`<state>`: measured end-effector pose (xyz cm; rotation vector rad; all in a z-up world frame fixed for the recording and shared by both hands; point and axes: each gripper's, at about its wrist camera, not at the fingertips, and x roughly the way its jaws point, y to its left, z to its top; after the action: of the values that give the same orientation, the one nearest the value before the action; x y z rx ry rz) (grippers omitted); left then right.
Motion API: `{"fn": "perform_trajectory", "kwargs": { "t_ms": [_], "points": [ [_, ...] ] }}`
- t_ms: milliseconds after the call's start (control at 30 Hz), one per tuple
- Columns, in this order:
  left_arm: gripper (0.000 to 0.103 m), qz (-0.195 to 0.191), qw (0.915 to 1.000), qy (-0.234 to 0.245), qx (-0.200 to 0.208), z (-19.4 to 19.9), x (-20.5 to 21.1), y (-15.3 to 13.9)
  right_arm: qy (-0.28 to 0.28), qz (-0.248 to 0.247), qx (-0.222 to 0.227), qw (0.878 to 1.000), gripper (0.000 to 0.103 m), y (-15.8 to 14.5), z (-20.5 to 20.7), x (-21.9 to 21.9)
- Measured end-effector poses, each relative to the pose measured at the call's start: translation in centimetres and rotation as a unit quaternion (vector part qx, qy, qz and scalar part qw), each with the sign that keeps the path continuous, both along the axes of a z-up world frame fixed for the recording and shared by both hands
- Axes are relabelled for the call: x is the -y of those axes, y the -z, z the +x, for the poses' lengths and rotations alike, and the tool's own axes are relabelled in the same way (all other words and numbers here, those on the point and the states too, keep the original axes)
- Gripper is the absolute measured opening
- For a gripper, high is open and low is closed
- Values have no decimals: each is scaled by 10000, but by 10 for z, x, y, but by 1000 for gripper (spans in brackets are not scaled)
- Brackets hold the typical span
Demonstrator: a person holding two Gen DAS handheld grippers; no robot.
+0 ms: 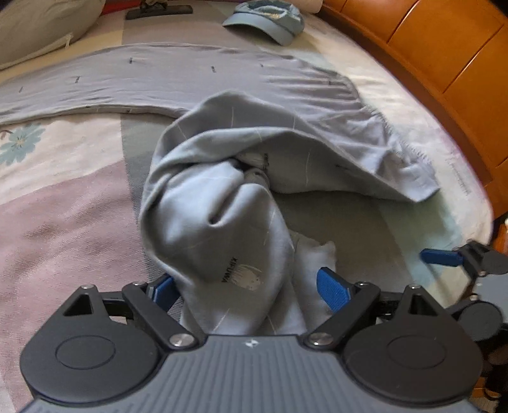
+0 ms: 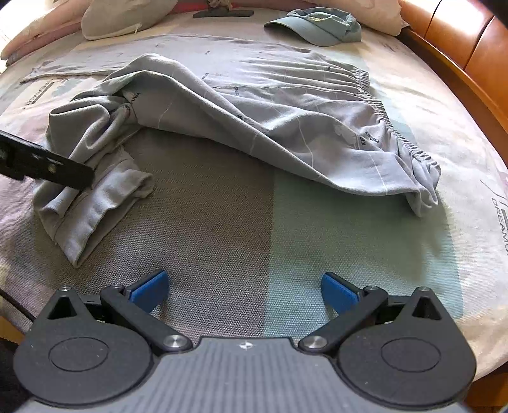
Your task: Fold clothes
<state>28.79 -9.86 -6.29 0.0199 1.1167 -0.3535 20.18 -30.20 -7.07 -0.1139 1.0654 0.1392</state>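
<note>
trousers [image 2: 285,104]: pale grey with thin white lines and small dark lettering
cap [image 2: 317,25]: dusty blue-grey
bed [image 2: 222,197]: blocks of grey-brown, pale green and pink; a blue flower [image 1: 19,143] on white
pillow [image 1: 41,25]: beige
frame [image 1: 444,47]: orange-brown wood
left gripper [image 1: 250,286]: black, blue pads
right gripper [image 2: 244,289]: black, blue pads

Grey trousers [image 2: 285,104], one leg bunched, possibly lifted, on bed.
</note>
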Motion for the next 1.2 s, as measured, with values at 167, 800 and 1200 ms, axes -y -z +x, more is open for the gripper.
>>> {"fn": "perform_trajectory", "kwargs": {
  "t_ms": [167,800,1200],
  "points": [
    [91,653,9967,-448,200,1,-18,-1,-68,-5,-10,10000,103,-1,0,1],
    [89,267,9946,-905,421,19,-93,-63,-321,-7,-62,9995,103,0,4,2],
    [90,-918,9845,1479,-202,34,47,-30,-251,39,98,9996,103,2,2,3]
  ]
}}
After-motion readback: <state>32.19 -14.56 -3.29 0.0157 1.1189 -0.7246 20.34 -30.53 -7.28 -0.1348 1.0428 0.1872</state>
